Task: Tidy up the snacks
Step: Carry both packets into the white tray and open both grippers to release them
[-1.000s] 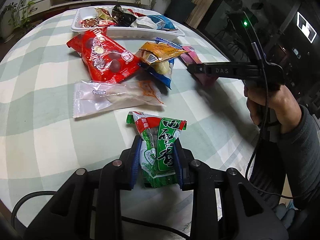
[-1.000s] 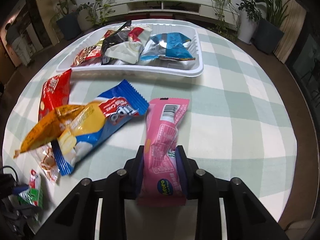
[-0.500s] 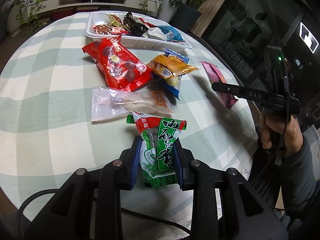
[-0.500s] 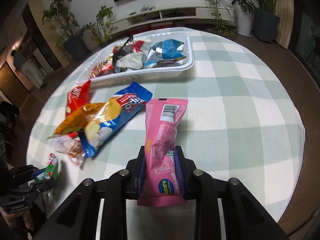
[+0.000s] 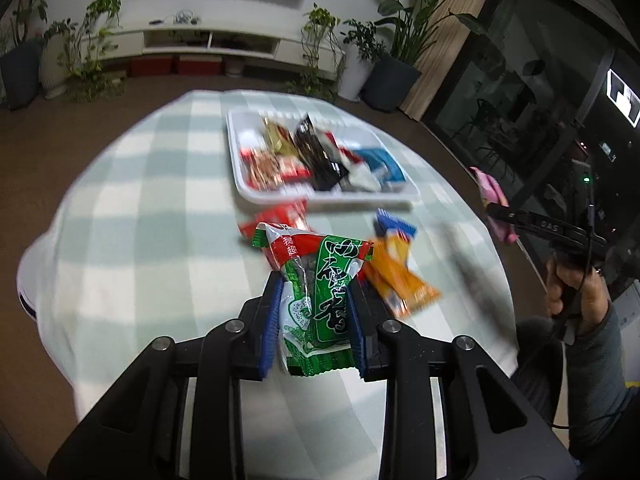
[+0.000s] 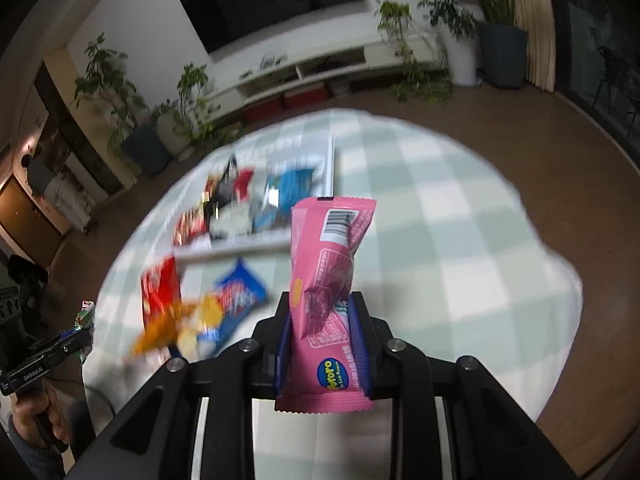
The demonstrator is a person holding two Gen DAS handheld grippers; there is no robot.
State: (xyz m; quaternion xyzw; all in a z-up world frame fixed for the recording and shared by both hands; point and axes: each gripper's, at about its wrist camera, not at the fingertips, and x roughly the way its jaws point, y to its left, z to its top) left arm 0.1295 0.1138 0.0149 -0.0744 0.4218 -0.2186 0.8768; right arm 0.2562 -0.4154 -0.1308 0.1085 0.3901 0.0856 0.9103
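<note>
My left gripper (image 5: 316, 300) is shut on a green and red snack packet (image 5: 316, 280) and holds it well above the round checked table (image 5: 140, 240). My right gripper (image 6: 322, 312) is shut on a pink snack packet (image 6: 326, 276), also lifted off the table (image 6: 440, 260). In the left wrist view the right gripper (image 5: 496, 210) shows at the right edge with the pink packet (image 5: 494, 196) in its fingers. A white tray (image 5: 248, 188) at the table's far side holds several wrapped snacks. In the right wrist view the tray (image 6: 330, 168) lies ahead and to the left.
Red (image 5: 280, 216), blue (image 5: 394, 226) and orange (image 5: 400, 280) packets lie on the cloth in front of the tray. A person's hand and grey sleeve (image 5: 592, 320) hold the right gripper. Potted plants (image 5: 384, 64) and a low white cabinet (image 5: 208, 40) stand beyond the table.
Both grippers have risen from the table with their packets still clamped. The table now looks smaller and farther below, and the tray has come nearer the middle of both views.
</note>
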